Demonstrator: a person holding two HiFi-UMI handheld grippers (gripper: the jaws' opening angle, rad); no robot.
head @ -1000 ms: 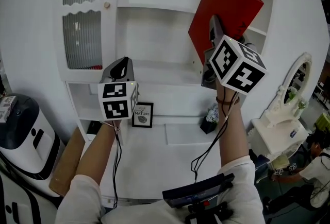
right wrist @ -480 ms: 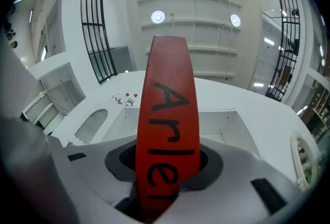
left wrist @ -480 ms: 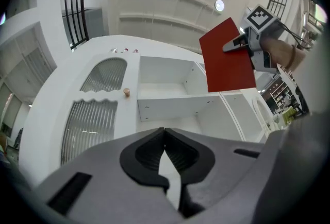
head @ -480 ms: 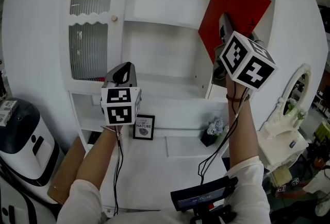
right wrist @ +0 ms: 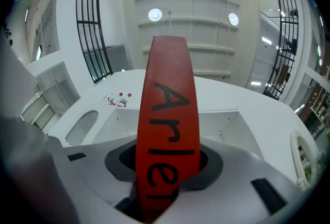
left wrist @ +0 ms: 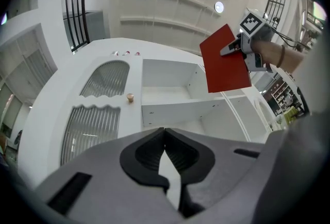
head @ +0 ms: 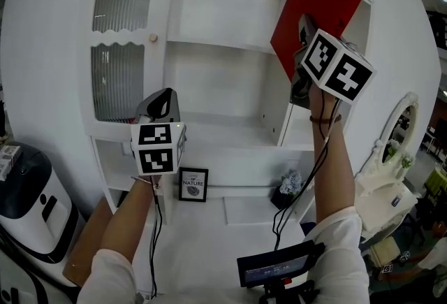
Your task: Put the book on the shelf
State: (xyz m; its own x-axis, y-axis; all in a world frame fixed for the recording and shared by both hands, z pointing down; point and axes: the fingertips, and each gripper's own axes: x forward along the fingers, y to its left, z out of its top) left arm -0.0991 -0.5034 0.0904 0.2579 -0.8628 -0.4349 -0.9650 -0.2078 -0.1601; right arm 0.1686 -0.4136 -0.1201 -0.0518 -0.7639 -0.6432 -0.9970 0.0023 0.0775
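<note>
My right gripper (right wrist: 167,176) has its jaws part-way open and clamped on the lower end of a red book (right wrist: 167,115), spine facing the camera. The black lettering that runs up the spine reads "Arle"; the jaws cover whatever comes after. From the head view, I have this arm raised high. The book stands tilted above the gripper, in front of the upper right part of the white shelf cabinet (head: 223,86), across the upright divider (head: 286,100) between the middle and right compartments. It rests on no shelf board, and I cannot tell whether its far corner touches the cabinet.

My left gripper (left wrist: 166,153) is closed, the jaw tips meeting with nothing between them. It hangs lower and to the left, pointing up at the cabinet.

The middle compartments in front of me are open. To their left is a ribbed glass door (head: 119,51) with a small round knob (head: 152,37). On the counter below stands a black-framed sign (head: 193,184); I can read "NATURE" on it, and the rest is too small. A small potted plant (head: 288,187) sits further right on the same counter. An ornate white mirror (head: 398,128) stands off to the right of the cabinet.
</note>
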